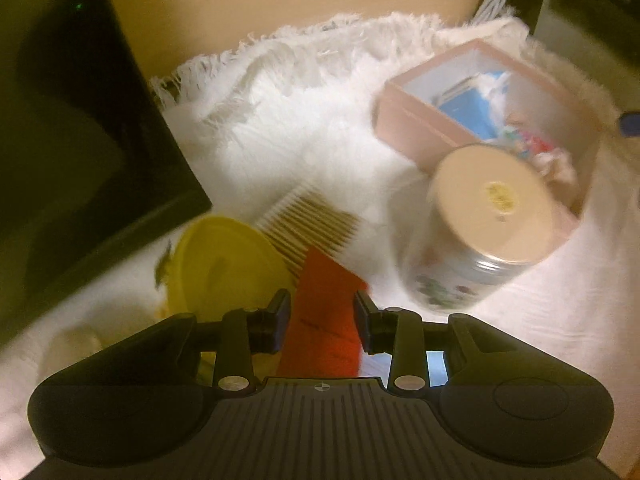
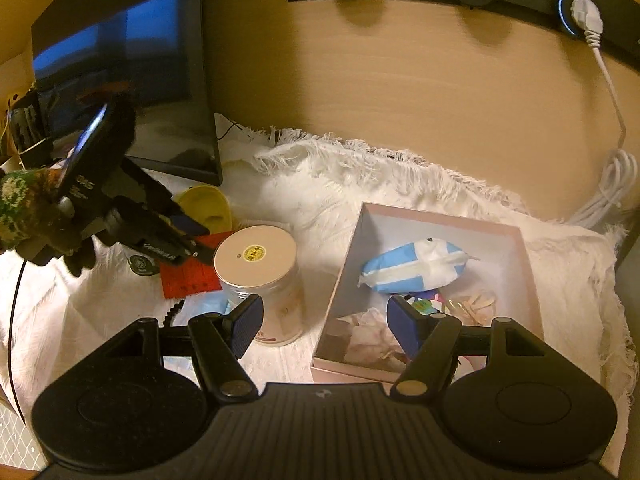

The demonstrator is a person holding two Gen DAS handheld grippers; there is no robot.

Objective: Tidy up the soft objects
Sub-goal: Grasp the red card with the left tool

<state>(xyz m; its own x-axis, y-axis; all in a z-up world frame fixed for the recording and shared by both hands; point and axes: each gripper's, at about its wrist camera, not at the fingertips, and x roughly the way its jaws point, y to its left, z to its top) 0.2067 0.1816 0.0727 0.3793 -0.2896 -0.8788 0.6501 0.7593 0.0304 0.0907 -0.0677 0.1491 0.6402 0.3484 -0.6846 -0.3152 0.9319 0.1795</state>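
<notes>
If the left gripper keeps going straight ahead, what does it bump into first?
Probably the red card, lying right between the open left gripper fingers. Beyond it sits the wooden comb, though blur makes depth uncertain.

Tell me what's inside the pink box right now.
The pink box holds a blue-and-white packet, pale crumpled soft material, small colourful bits and some thin pale strips. The right gripper covers part of the near end, so anything there is hidden.

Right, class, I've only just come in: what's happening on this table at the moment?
A person with two handheld grippers is tidying soft things on a white fringed cloth. The left gripper has its fingers open around a red item beside a yellow lid. The right gripper hovers open and empty before the pink box and lidded jar.
</notes>
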